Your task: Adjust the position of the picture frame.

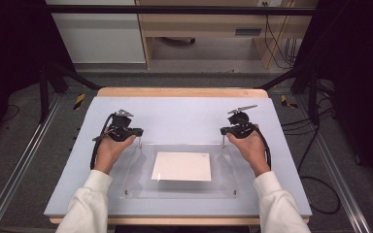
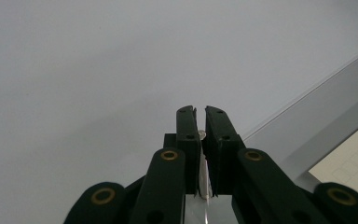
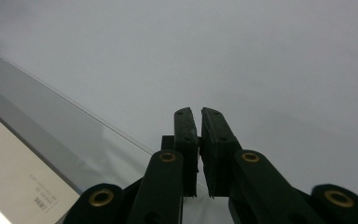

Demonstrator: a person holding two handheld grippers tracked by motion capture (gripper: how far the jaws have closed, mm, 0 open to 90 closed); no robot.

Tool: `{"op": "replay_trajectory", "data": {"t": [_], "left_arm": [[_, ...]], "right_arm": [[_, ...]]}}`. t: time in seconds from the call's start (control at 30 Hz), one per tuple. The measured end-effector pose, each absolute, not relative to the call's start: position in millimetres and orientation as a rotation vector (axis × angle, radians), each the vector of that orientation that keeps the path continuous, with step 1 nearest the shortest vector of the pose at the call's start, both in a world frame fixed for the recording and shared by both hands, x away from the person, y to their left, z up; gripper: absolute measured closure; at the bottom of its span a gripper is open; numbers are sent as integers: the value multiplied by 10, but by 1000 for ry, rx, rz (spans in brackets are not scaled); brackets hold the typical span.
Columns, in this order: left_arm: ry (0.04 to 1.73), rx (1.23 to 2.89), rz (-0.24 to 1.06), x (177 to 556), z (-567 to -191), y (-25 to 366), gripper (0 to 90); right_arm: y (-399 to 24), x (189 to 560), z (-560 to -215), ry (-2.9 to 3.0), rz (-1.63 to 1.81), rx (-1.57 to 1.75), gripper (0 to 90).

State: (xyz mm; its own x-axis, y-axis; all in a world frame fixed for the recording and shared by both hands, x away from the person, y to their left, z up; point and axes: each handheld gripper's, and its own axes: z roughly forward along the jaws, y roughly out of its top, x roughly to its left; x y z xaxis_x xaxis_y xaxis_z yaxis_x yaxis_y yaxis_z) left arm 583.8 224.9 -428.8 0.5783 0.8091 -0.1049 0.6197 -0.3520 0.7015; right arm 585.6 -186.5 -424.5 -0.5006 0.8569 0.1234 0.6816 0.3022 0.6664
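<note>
A clear acrylic plate (image 1: 223, 171) lies over a white sheet of paper (image 1: 182, 166) on the pale blue mat. My left gripper (image 1: 137, 132) is at the plate's far left corner and my right gripper (image 1: 223, 130) at its far right corner, where a small metal post (image 1: 223, 141) hangs down. In the left gripper view the left gripper (image 2: 199, 110) is shut on the plate's thin clear edge, with a small screw between the jaws. The right gripper (image 3: 199, 111) is shut at the corner of the plate (image 3: 42, 126). The paper (image 3: 14, 172) shows beneath the plate.
The pale blue mat (image 1: 175, 114) covers a wooden table. Metal rails run along both sides of the table, and cables lie on the floor at the right. A shelf unit stands beyond the far edge.
</note>
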Motion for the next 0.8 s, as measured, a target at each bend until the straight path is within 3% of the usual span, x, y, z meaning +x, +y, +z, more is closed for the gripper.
{"op": "replay_trajectory", "data": {"t": [0.8], "left_arm": [[1141,2057,277,5962,-4343,2308,835]], "right_arm": [[-1871,5940,-4271,2321,993,1381,844]]}}
